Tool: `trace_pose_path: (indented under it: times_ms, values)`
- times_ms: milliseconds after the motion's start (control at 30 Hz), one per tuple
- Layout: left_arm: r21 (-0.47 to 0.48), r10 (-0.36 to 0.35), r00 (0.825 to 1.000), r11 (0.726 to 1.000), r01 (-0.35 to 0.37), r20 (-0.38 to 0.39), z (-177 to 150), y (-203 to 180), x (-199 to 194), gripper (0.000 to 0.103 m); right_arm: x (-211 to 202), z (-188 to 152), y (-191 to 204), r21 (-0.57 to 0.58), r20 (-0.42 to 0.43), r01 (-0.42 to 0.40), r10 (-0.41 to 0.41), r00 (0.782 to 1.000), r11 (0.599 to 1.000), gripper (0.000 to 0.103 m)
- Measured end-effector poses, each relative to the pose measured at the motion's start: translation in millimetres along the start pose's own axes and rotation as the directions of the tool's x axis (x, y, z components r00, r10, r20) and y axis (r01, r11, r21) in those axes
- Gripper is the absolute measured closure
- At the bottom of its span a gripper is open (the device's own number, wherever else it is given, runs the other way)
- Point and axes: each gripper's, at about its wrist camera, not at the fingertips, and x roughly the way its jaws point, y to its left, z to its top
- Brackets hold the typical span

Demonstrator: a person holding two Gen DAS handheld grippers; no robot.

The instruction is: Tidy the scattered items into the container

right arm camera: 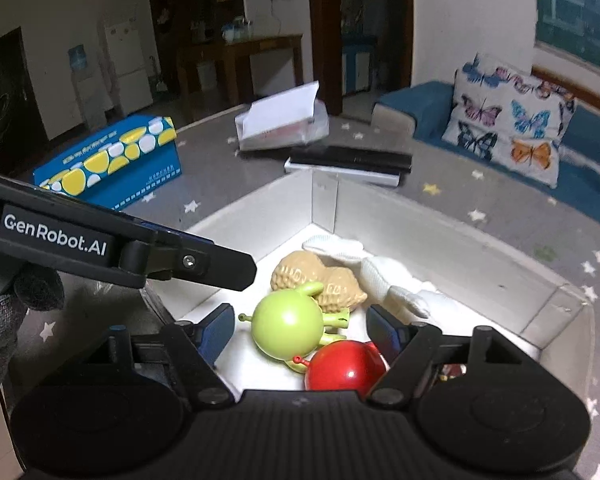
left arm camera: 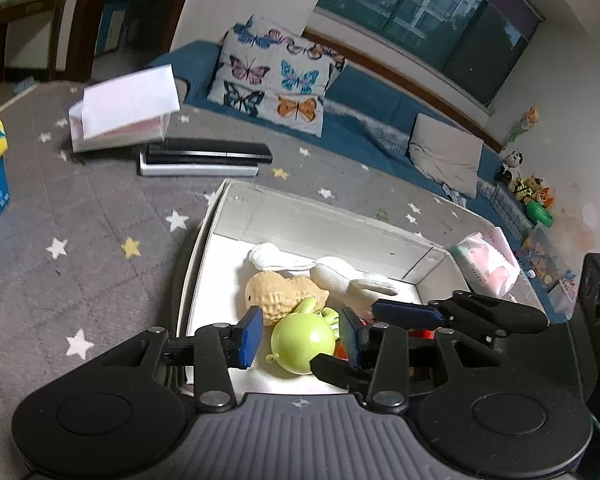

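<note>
Apparently at the drop-off step, or just past it: left gripper (left arm camera: 300, 336) spread wide, grasping nothing, poised over the near end of the white box (left arm camera: 300, 216), with the green ball toy (right arm camera: 288, 326) lying between its blue pads but not pinched. Right gripper (right arm camera: 300, 330) likewise released and empty, held low over the same corner, framing the green toy and the red ball toy (right arm camera: 346, 364) just beside it. Inside the box, counted: one green ball toy, one red ball toy touching it, one tan peanut toy (left arm camera: 276, 298) pressed against the green one, and one white cloth toy (left arm camera: 340, 276) behind the peanut toward the far wall, though hard to say whether one piece or two. Four toys in all, so judged mostly done. Outside the box, on the grey star-patterned worktop (left arm camera: 100, 220): one pink tissue pack (left arm camera: 488, 266) just beside the far right corner, probably the last loose thing to fetch. Farther off: one blue carton (right arm camera: 112, 164), one open white carton (left arm camera: 120, 116), and two flat cases (left arm camera: 204, 158) stacked black on white, likely not part of the tidying. Next move, as a guess: lift both grippers straight up clear of the toys, then reach the right one to the tissue pack, gripping across its soft middle without crushing it.
</note>
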Motion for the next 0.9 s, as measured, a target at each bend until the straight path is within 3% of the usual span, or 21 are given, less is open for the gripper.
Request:
trace_pose_path:
  times_ms: [200, 600, 900]
  values:
    - [0.043, 0.019, 0.999, 0.999, -0.021, 0.047, -14, -14, -22, 0.059, -32, -13, 11, 0.019, 0.08, 0.039, -0.04, 0.996, 0.999, 0.021]
    - [0.043, 0.067, 0.995, 0.997, -0.07, 0.072, -55, -23, -53, 0.059, -79, -47, 29, 0.081, 0.149, 0.081, -0.093, 0.984, 0.993, 0.0]
    - [0.051, 0.11, 0.992, 0.992, -0.113, 0.055, -84, -31, -60, 0.059, -93, -74, 42, 0.113, 0.135, 0.125, -0.14, 0.981, 0.986, 0.0]
